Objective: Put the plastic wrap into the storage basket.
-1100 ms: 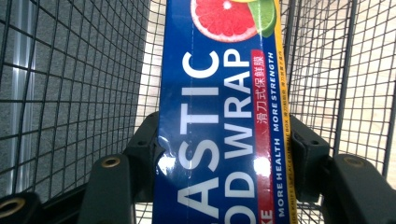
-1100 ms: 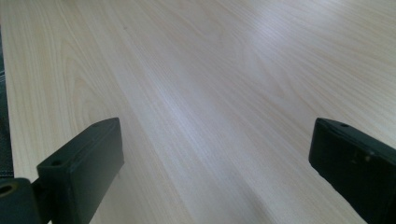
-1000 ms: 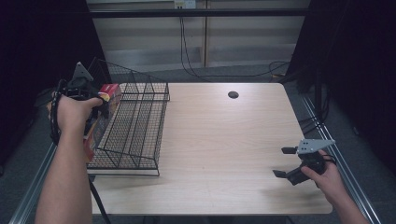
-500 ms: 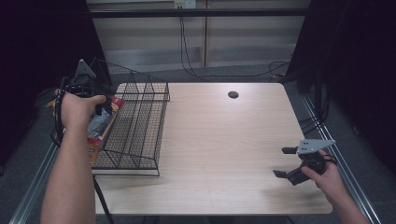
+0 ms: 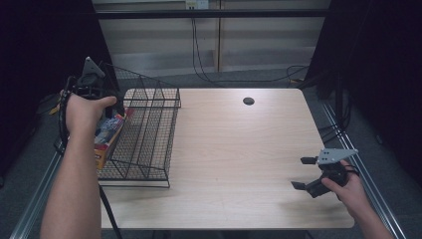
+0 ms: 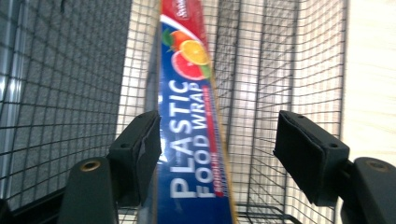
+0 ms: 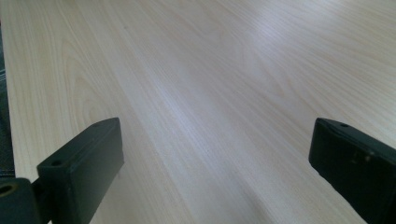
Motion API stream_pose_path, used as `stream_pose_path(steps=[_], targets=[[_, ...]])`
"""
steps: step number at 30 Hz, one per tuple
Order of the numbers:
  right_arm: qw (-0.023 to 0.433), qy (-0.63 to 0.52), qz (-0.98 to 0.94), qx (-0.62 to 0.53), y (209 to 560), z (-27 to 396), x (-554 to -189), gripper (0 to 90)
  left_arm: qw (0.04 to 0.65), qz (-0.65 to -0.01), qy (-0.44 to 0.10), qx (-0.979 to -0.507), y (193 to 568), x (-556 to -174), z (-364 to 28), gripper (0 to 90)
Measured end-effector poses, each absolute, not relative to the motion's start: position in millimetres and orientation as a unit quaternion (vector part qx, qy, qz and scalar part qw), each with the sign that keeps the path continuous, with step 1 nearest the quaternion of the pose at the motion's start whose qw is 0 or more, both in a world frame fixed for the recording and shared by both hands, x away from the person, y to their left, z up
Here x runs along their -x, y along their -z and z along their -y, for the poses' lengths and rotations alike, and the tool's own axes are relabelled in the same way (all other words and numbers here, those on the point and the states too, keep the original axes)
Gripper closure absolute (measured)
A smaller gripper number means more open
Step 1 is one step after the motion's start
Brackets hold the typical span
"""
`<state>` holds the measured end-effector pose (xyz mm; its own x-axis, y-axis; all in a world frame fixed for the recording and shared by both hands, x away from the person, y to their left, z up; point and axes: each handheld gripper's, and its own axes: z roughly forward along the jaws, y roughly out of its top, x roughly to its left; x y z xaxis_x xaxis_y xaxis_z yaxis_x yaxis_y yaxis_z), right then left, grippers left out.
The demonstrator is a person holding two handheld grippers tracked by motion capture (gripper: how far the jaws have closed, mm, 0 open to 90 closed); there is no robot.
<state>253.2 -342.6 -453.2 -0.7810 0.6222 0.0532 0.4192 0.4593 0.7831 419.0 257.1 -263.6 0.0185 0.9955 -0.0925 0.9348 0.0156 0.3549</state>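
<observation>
Left tool (image 5: 92, 84) sits at about 10 o'clock on the tabletop (image 5: 239, 149), over the far-left corner of the black wire basket (image 5: 144, 139). Left hand (image 5: 84, 112) wraps its body, grey plate on top.

Left gripper view: jaws spread wide. Plastic food wrap box (image 6: 191, 126) runs lengthwise between them, away from the camera, lying inside the basket along its left wall. The left jaw pad (image 6: 140, 149) is at or just beside the box's edge; can't tell if it's touching. The right jaw stands well apart from the box. So the left tool is released, not gripping.

High view: the box (image 5: 107, 137) shows at the basket's left side, roughly 9 o'clock, partly behind the forearm.

Right tool (image 5: 306, 174) is at about 4 o'clock, near the tabletop's right edge, held by the right hand (image 5: 346, 186). Jaws spread wide, released, with bare wood between them in the right gripper view. Well apart from the basket.

Small dark round hole (image 5: 248, 101) in the tabletop at 12 o'clock.
</observation>
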Motion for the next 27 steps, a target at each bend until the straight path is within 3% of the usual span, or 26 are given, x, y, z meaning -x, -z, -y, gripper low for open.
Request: stream_pose_path(steps=[11, 27], targets=[[0.123, -0.423, -0.844, -0.306, 450.8, 341.8, -253.5, 2.7, 0.199, -0.665, -0.104, -0.713, 253.0, -414.3, -222.0, 20.3], [0.122, -0.424, -0.844, -0.306, 450.9, 343.0, -253.0, 2.7, 0.239, -0.617, -0.097, -0.744, 251.4, -415.6, -169.0, 13.9]])
